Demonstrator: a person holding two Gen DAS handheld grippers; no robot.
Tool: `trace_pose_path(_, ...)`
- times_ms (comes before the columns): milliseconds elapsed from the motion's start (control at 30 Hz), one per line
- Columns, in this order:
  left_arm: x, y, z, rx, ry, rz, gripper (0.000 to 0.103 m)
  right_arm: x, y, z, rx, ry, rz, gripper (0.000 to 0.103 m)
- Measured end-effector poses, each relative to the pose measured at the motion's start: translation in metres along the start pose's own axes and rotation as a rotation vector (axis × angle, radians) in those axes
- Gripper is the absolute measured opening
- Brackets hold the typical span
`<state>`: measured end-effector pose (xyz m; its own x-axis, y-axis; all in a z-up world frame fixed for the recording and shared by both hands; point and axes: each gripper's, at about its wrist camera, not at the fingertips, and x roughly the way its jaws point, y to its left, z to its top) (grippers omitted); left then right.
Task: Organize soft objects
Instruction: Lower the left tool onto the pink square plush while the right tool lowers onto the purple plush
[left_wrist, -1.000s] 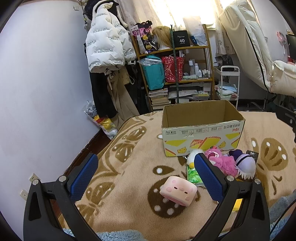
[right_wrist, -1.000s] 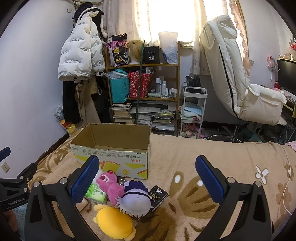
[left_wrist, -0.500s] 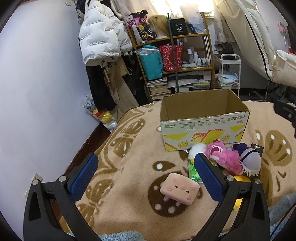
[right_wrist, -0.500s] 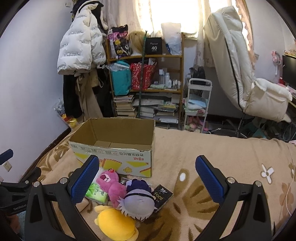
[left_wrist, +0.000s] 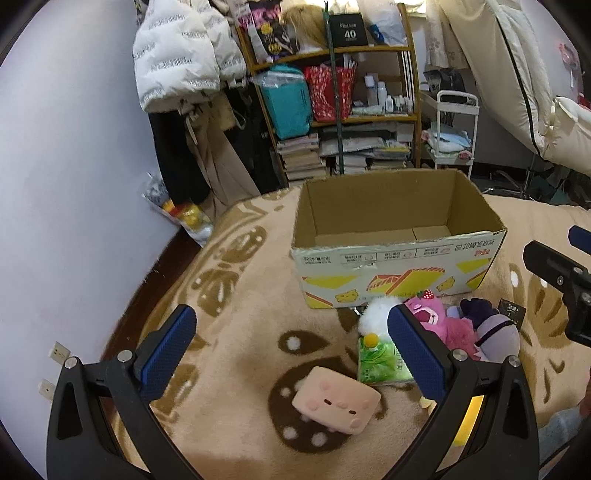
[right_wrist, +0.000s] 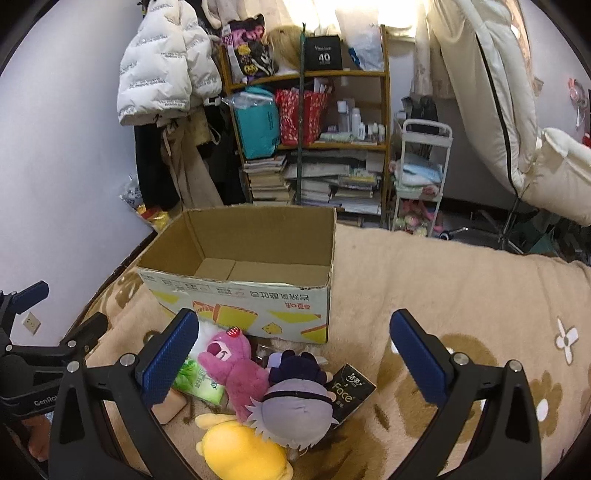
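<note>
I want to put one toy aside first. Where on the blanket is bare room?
Bare: blanket right of the cardboard box, and left of the pink square plush. The box floor is bare too. Crowded: the toy pile before the box.

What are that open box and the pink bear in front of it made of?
The box looks like plain corrugated cardboard: matte brown inside, printed outside, with a ragged top edge. The pink bear seems to be fuzzy plush fabric, probably stuffed, judging by its shaggy, dull pile.

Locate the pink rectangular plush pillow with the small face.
In the left wrist view, the pink rectangular plush pillow lies on the brown-patterned blanket, low centre, left of the green tissue pack.
</note>
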<state>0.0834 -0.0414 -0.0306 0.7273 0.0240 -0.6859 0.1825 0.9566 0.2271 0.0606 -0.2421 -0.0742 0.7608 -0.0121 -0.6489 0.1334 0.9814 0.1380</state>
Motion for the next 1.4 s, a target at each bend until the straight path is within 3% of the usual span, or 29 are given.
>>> trace_pose_path(200,0.027,-0.007,-0.006,0.022,0.092,-0.022,0.102,0.025,-0.002,0.0,-0.009,0.067,-0.007,0.103)
trace_pose_path(333,0.044,-0.012,-0.014,0.049,0.159,0.002,0.102,0.039,-0.005,-0.006,-0.01,0.124,-0.02,0.103)
trace_pose_path(467,0.067,-0.013,-0.025,0.052,0.271,-0.02,0.102,0.053,-0.014,-0.012,0.015,0.184,-0.026,0.099)
trace_pose_path(800,0.096,-0.026,-0.049,0.108,0.434,-0.032,0.102,0.08,-0.024,-0.028,0.06,0.348,-0.03,0.078)
trace_pose_path(967,0.099,-0.029,-0.052,0.123,0.457,-0.042,0.102,0.085,-0.025,-0.039,0.088,0.41,0.007,0.066)
trace_pose_path(1400,0.1,-0.028,-0.054,0.102,0.484,-0.107,0.102,0.086,-0.026,-0.043,0.12,0.448,0.043,0.066)
